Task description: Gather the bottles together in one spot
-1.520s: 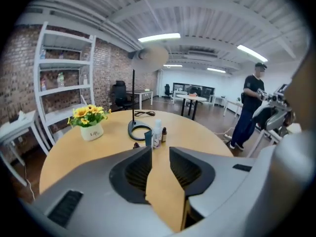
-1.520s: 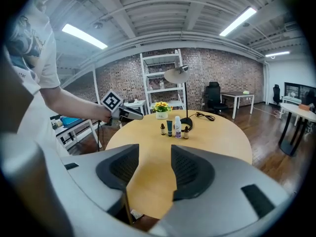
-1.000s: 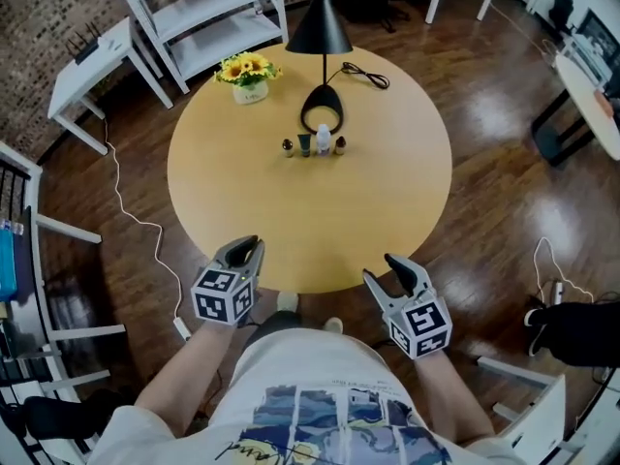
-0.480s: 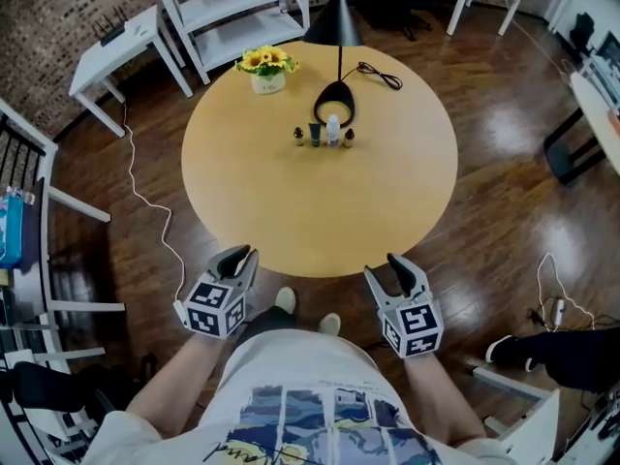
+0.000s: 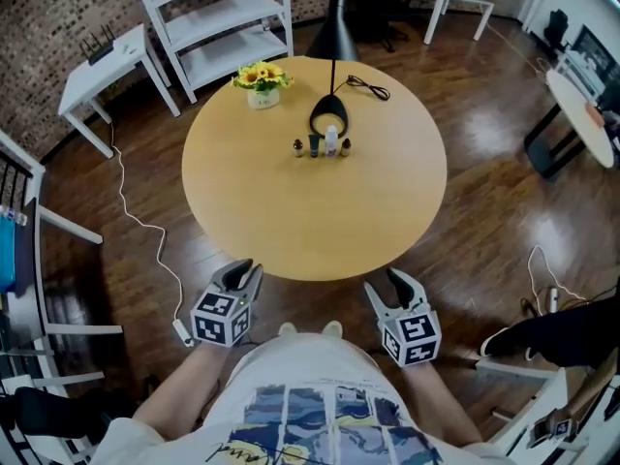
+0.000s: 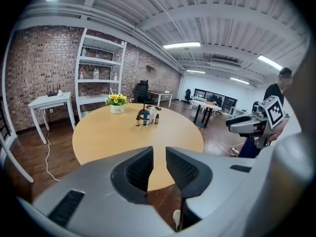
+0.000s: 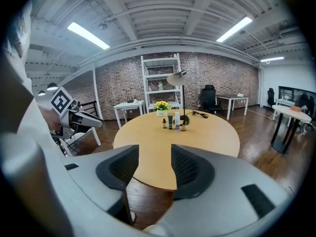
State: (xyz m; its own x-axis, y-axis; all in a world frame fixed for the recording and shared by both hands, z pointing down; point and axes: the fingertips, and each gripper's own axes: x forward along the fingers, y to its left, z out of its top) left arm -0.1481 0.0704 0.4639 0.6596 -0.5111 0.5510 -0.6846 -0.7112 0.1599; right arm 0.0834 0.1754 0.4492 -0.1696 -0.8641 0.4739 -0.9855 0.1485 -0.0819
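Writing: none I can read. The labels on the bottles (image 5: 323,144) are too small, and each gripper's cube (image 5: 220,319) carries only black-and-white square markers.
Bottles: four in a short row, close side by side, on the far half of the round table (image 5: 291,231), just in front of the lamp (image 5: 326,116) base.
Left gripper (image 6: 158,151): off the table's near edge; its jaws stand a narrow slit apart, having just been opening, with nothing between them.
Right gripper (image 7: 154,151): also off the near edge, further right; jaws wider apart, empty.
Bottles to fingers: well apart from both grippers, across the tabletop.
Room: a broad stretch of tabletop lies between the near rim and the row. The flower pot (image 5: 260,77) sits far left near the rim.
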